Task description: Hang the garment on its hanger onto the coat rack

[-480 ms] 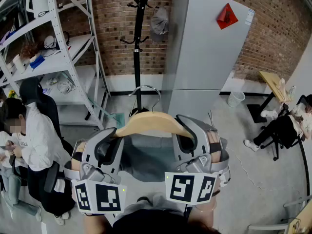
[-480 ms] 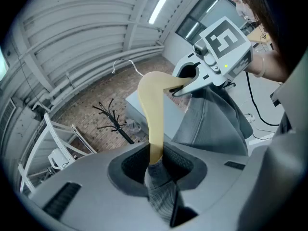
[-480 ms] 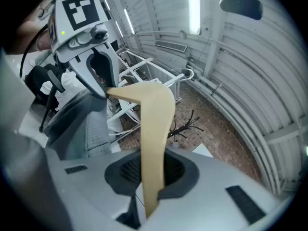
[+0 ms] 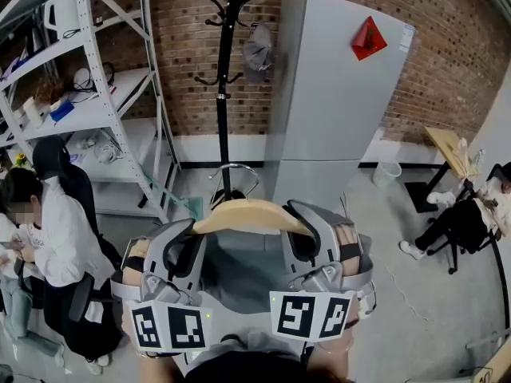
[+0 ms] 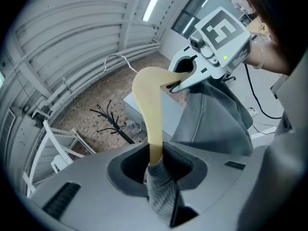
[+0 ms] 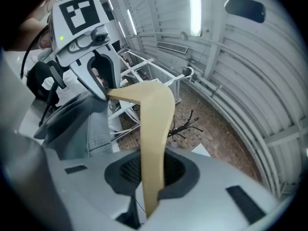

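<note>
Each hand-held gripper is clamped on one end of the pale wooden hanger (image 4: pixel 249 212), the left hand-held gripper (image 5: pixel 155 154) also pinching a fold of cloth and the right hand-held gripper (image 6: pixel 151 170) biting bare wood. The black coat rack (image 4: pixel 223 78) stands well ahead by the brick wall (image 4: pixel 192 70). The carry likely goes best with both ends level and the metal hook (image 4: pixel 236 168) facing the rack, lifted above a free peg before lowering. The grey garment (image 4: pixel 239 266) sags between the grippers, soft and loosely draped.
</note>
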The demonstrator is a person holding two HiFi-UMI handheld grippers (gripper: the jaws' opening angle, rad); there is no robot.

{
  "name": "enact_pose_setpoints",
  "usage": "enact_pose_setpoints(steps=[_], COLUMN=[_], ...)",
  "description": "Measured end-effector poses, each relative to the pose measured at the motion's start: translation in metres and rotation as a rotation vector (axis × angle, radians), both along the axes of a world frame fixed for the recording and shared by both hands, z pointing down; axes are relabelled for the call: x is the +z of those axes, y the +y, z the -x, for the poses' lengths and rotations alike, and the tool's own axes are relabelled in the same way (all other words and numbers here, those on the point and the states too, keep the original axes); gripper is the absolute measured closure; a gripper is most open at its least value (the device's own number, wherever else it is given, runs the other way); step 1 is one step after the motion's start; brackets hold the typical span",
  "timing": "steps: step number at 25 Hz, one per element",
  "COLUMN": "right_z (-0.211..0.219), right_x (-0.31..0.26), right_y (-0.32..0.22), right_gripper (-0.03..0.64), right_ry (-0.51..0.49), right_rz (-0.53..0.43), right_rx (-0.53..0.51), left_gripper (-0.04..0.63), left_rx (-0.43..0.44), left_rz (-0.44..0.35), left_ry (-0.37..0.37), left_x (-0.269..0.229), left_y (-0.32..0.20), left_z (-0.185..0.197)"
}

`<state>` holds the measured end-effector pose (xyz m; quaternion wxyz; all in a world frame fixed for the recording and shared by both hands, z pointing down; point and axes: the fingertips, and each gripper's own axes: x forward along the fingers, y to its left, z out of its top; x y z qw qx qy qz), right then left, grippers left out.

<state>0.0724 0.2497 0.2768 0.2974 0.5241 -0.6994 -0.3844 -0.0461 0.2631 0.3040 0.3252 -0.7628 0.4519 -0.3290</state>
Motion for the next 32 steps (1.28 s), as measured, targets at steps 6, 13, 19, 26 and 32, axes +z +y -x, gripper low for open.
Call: enact_pose_setpoints(steps=[6,13,19,26,32], right_z=[-0.021,-0.034,-0.032,-0.019,0.001], right_x=[-0.001,0.0,0.008,0.016,0.011], right_y=[-0.011,-0.03,-0.059,-0.111,-0.161], right_gripper=[0.557,0.557,0.557,0.557,0.557], right_ry=[-0.02,-0.014,-0.001,0.011,0.027], right_rz=[0.005,0.0,0.014,0.024,0.019], right_rx=[-0.04,-0.089,-0.104,-0.095,-0.08], left_gripper=[0.505,0.505,0.505,0.505,0.505], left_rx=[-0.037,-0.095,-0.116,-0.104,-0.087], left_rz=[-0.009,-0.03,0.002,0.011,-0.007], left_ry=[-0.001,0.014,-0.003,0.005,0.021], left_x=[-0.004,-0.004,0.007,0.014,0.008], left_y=[-0.007,-0.022,-0.048,-0.103,-0.156], left_z=[-0.021,-0.035,-0.034,-0.022,-0.002])
